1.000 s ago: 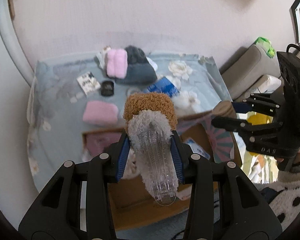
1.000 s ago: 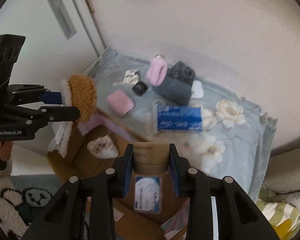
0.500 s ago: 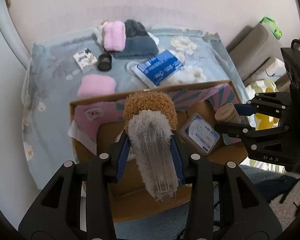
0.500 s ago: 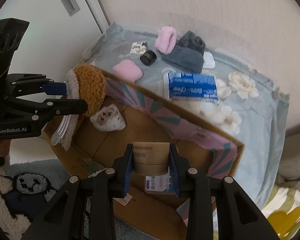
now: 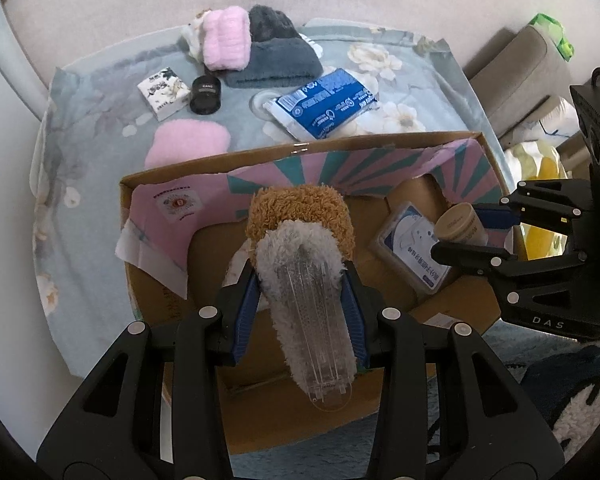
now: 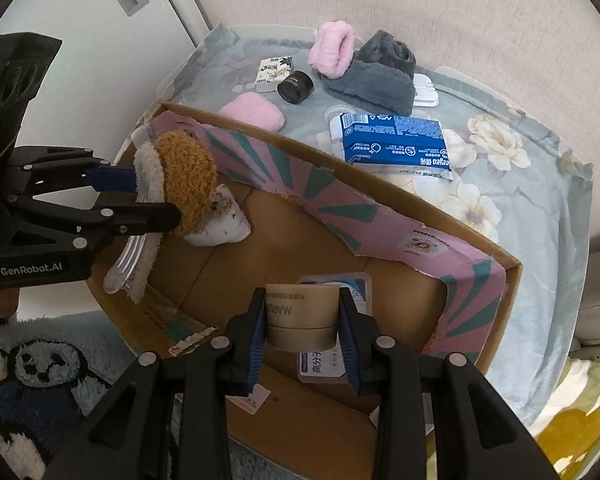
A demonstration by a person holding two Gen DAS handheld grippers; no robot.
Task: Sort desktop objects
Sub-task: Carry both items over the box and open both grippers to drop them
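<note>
My left gripper (image 5: pixel 302 280) is shut on a fluffy brown-and-white hair clip (image 5: pixel 304 276) and holds it over the left part of an open cardboard box (image 5: pixel 300 146). The clip (image 6: pixel 180 184) and left gripper (image 6: pixel 156 196) also show in the right wrist view. My right gripper (image 6: pixel 302 312) is shut on a beige round jar (image 6: pixel 302 316) above the box's (image 6: pixel 380 188) right part; the jar (image 5: pixel 458 224) and gripper (image 5: pixel 466 232) show in the left wrist view. In the box lie a white fluffy item (image 6: pixel 222 224) and a clear plastic case (image 5: pixel 410 248).
On the floral cloth (image 5: pixel 100 128) behind the box lie a blue wipes pack (image 5: pixel 322 102), a pink pad (image 5: pixel 188 144), a black round jar (image 5: pixel 205 95), a small white box (image 5: pixel 163 93), a pink fluffy band (image 5: pixel 224 42) and a grey fluffy item (image 5: pixel 276 50). A panda rug (image 6: pixel 48 368) covers the floor.
Both grippers have drawn back and lowered over the cardboard box with their loads still held. The box now fills more of both views and its whole rim shows.
</note>
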